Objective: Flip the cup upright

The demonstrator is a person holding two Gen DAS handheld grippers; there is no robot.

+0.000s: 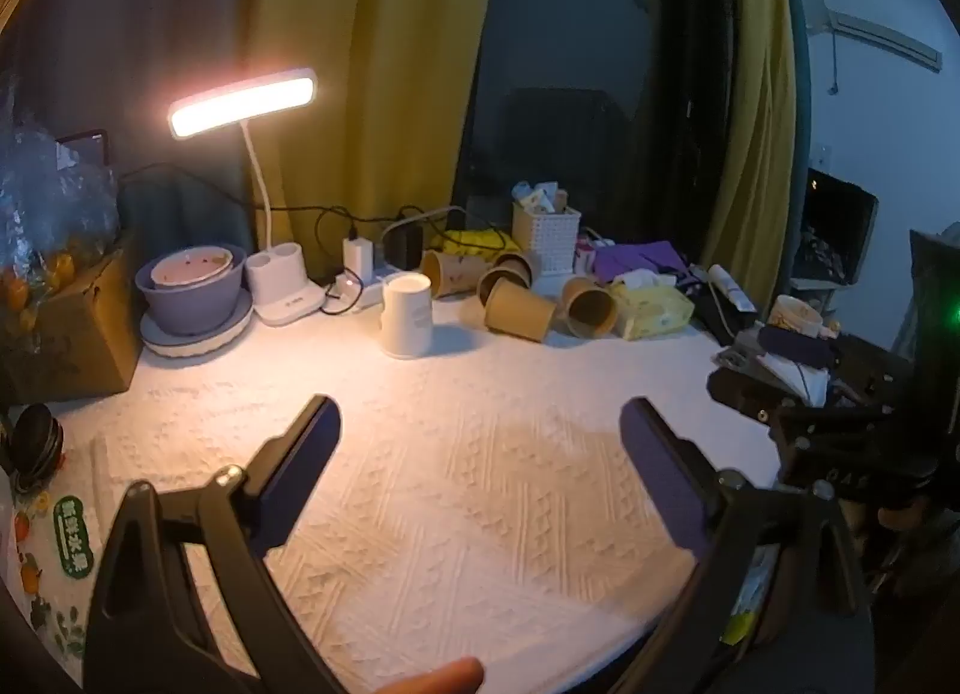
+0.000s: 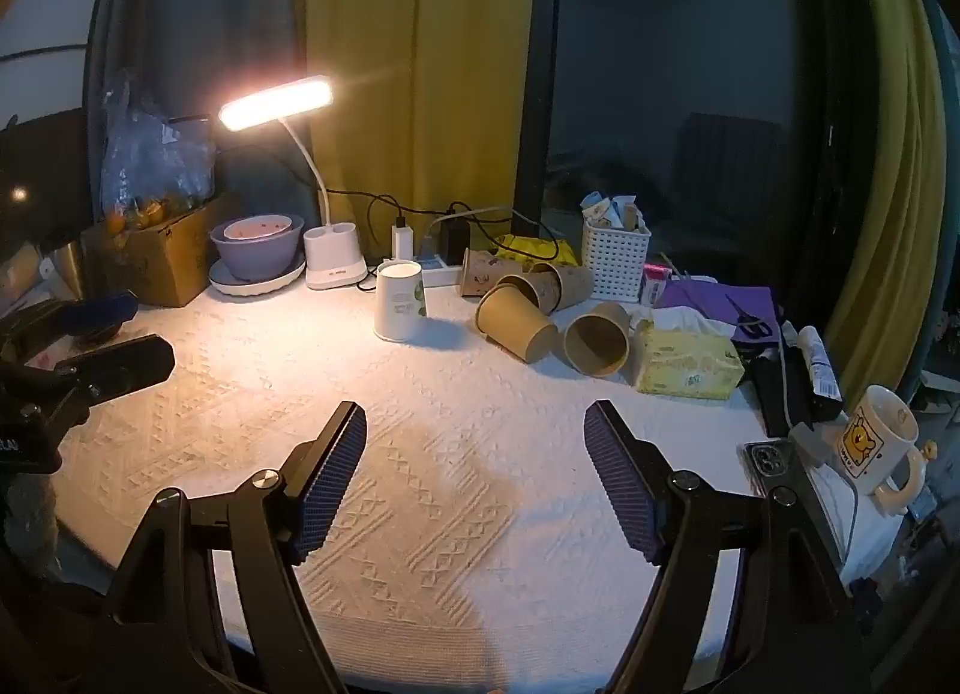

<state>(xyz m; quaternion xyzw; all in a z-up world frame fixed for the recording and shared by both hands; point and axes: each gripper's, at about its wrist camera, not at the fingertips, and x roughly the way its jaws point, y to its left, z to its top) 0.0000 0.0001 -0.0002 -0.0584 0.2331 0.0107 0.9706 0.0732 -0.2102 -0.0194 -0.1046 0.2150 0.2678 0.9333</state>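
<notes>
A white cup point(image 1: 407, 314) stands upright with its mouth up at the back of the white textured table point(image 1: 480, 484); it also shows in the right wrist view point(image 2: 399, 301). Several brown paper cups point(image 1: 519, 310) lie on their sides to its right, also in the right wrist view point(image 2: 517, 323). My left gripper point(image 1: 480, 424) is open and empty above the table's front. My right gripper point(image 2: 475, 430) is open and empty, also well short of the cups. The left gripper shows at the left edge of the right wrist view point(image 2: 114, 334).
A lit desk lamp point(image 1: 243, 102) stands at the back left beside a purple bowl on a plate point(image 1: 192, 292) and a cardboard box point(image 1: 66, 328). A white basket point(image 2: 615, 259), tissue pack point(image 2: 687, 364), phone point(image 2: 771, 463) and bear mug point(image 2: 879, 445) crowd the right side. Cables and a power strip point(image 1: 372, 283) lie behind the cup.
</notes>
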